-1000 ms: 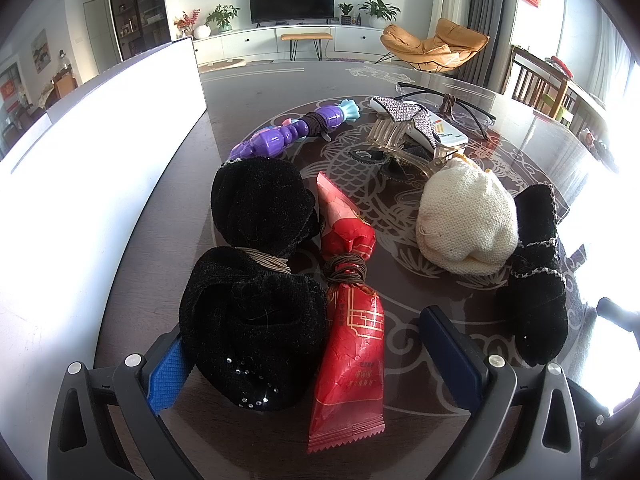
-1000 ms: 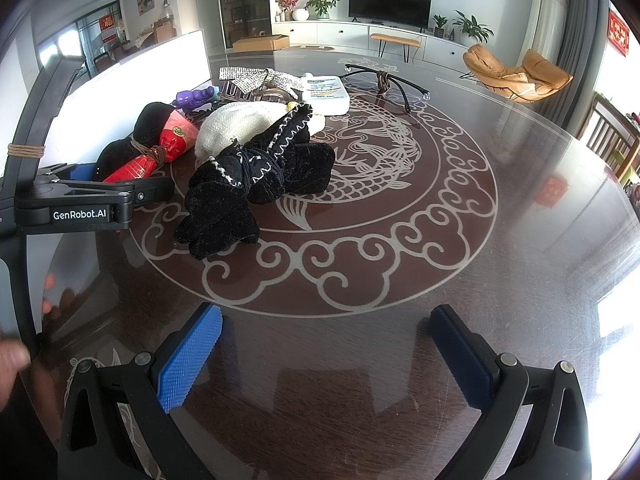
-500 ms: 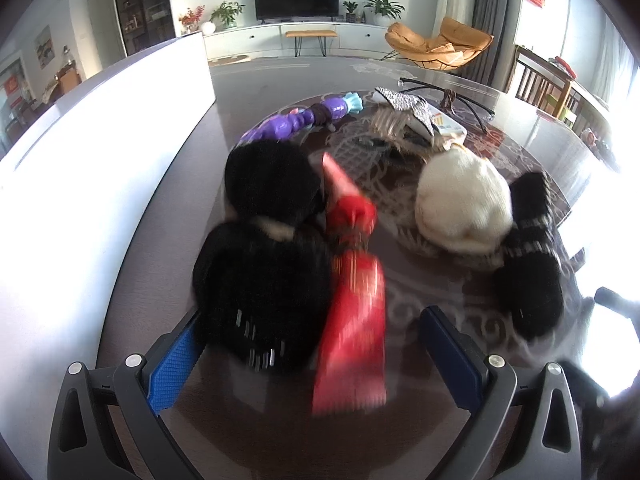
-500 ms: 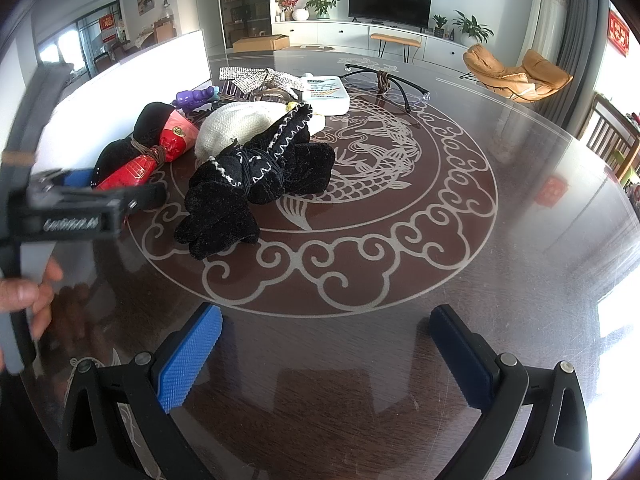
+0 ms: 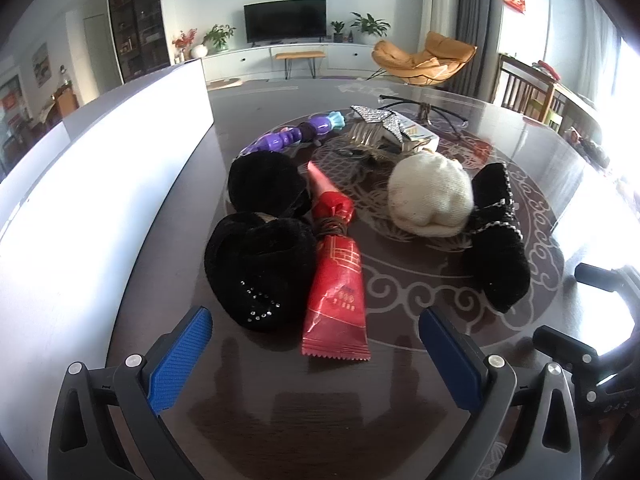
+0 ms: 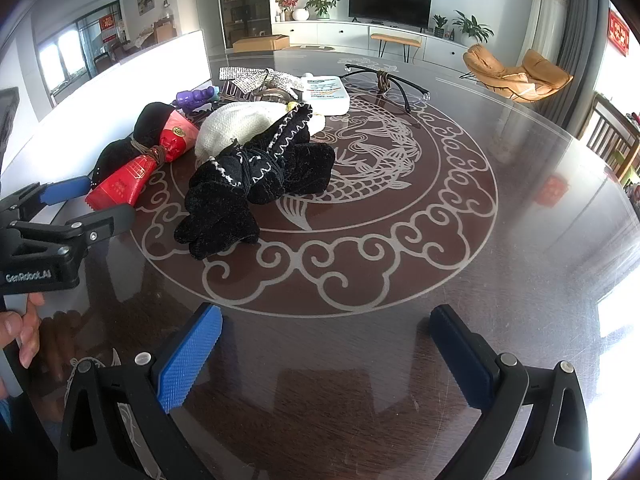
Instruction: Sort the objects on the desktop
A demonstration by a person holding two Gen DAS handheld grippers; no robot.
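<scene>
While left gripper is hovering wide open, holding nothing, red packet is lying just ahead between its fingers; right gripper is idling wide, empty. Sorting barely beginning: pile sitting unsorted.

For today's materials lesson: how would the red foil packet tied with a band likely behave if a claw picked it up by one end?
The red foil packet would probably flop: it looks thin, and the brown band pinches it into two sections that could hinge there. Its glossy wrapper may be slippery. It seems light, lying flat on the table.
</scene>
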